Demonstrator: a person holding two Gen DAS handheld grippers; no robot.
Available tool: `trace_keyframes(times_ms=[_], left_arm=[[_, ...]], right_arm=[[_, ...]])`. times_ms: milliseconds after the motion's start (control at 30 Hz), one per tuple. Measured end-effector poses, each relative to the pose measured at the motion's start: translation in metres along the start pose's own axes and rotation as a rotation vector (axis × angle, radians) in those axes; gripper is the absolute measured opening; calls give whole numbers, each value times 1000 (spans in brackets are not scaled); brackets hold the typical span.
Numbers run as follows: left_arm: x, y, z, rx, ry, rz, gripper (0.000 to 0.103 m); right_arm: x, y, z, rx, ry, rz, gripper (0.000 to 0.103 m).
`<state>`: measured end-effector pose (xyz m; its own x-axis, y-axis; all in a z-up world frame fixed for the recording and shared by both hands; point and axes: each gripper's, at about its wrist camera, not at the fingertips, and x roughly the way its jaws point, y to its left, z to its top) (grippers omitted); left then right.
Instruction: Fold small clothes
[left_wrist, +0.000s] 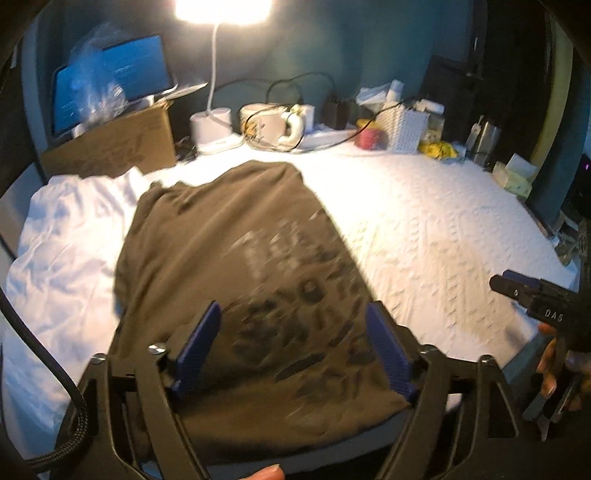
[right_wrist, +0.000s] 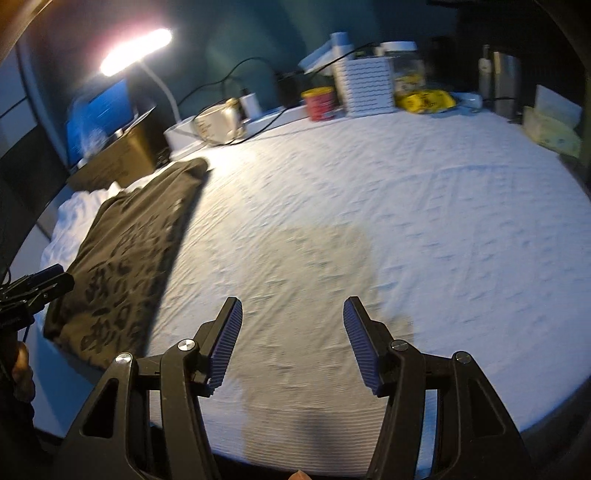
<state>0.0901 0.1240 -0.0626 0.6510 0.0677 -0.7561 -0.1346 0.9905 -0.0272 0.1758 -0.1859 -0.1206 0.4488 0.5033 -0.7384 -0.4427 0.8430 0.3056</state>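
Left wrist view first: the left tool (left_wrist: 293, 317) hangs released, its blue pads spread wide with nothing pinched between them. Right below it lies the dark olive T-shirt (left_wrist: 229, 266), folded into a long strip with a blurred dark print on top, stretched from the near edge of the surface (left_wrist: 424, 229) towards the back. The shirt sits on the left part of the white textured cover and laps over a crumpled white cloth (left_wrist: 70, 229) beside it. Off to the right edge the right tool (left_wrist: 517, 286) pokes in, well apart from the shirt, with fingers (left_wrist: 550, 365) wrapped on its handle.

Over to the right wrist view: the right tool (right_wrist: 293, 314) is also let go, pads apart, only bare white cover showing between them. The T-shirt (right_wrist: 125, 254) lies far left here, and the left tool (right_wrist: 40, 284) shows at that edge, close by its near end.

Along the back wall: a glowing desk lamp (left_wrist: 223, 9), a laptop (left_wrist: 110, 81) standing on a cardboard box (left_wrist: 118, 144), a cream mug (left_wrist: 266, 120), a red tin (right_wrist: 319, 103), a white patterned box (right_wrist: 369, 86) and a yellow packet (right_wrist: 424, 99). Cables trail among them. Both pictures are smeared, so the print cannot be read.
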Motion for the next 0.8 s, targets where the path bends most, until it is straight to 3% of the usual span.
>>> trace_keyframes(times_ms=[233,500,800], left_arm=[[-4,-26,18,36,-52,-48,86],[-16,-39,35,73,-117,-34,86],[-52,-48,62,104,-260,-53,86]], right_arm=[[-19,-22,14,8,-54,-61,60],[-47,-30,33,-17,-130,-104,61],[-86,-21,61,-92,-238,-144,61]])
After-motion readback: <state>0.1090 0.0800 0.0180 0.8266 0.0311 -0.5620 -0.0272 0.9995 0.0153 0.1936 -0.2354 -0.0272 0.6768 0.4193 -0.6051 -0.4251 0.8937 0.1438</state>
